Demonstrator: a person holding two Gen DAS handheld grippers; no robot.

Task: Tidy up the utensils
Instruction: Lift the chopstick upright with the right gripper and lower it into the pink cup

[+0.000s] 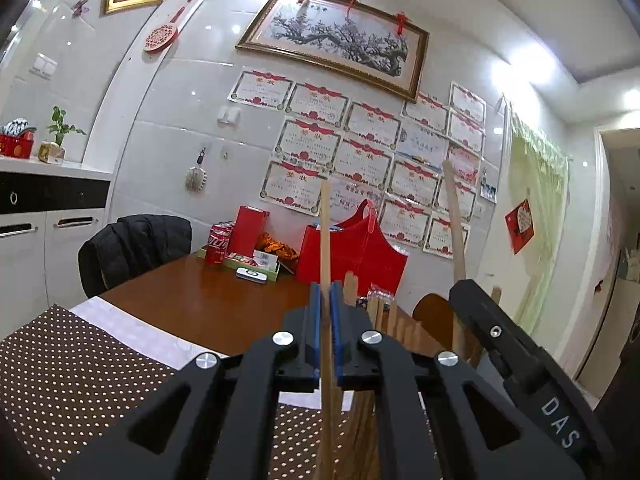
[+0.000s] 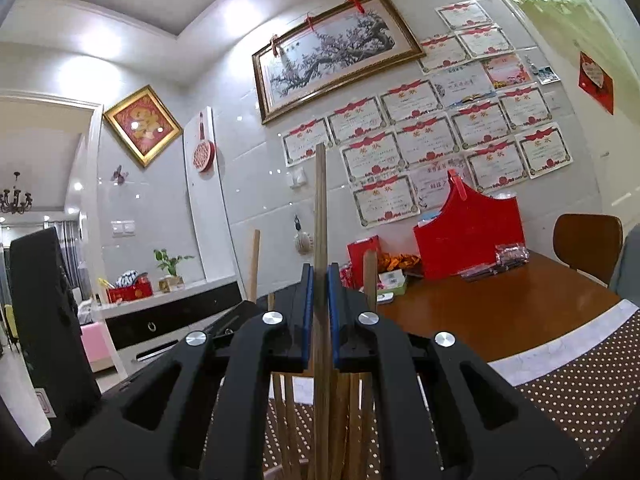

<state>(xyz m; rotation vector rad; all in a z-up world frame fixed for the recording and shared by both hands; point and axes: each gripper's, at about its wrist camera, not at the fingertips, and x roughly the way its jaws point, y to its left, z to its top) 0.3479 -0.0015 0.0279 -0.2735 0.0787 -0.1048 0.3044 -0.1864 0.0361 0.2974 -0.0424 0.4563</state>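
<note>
- Looking along the left gripper (image 1: 327,320) in the left wrist view: its blue pads (image 1: 316,320) are clenched on a pale wooden chopstick (image 1: 325,232) that stands nearly upright between them, its top rising against the certificates on the wall (image 1: 360,152); its lower length runs down past the black linkage
- A cluster of other wooden sticks (image 1: 384,316) pokes up just right of the pads, their tops close behind the gripper; what holds them is hidden
- The right gripper (image 1: 520,356) enters from the right edge, and a second chopstick (image 1: 454,220) rises from it, tilted a little to the left
- A brown table (image 1: 208,304) carries a dotted brown mat (image 1: 60,368), a red cola can (image 1: 217,246) and a red bag (image 1: 356,256) by the wall; a dark jacket drapes a chair (image 1: 132,248) at the left
- In the right wrist view the right gripper (image 2: 320,304) is likewise clamped on a darker chopstick (image 2: 320,208), held upright between its blue pads (image 2: 307,304)
- More sticks (image 2: 370,276) stand just beside and below it over the dotted mat (image 2: 580,392); the left gripper's black body (image 2: 40,320) fills the left side
- The red bag (image 2: 472,240) sits on the table (image 2: 500,312) well beyond
</note>
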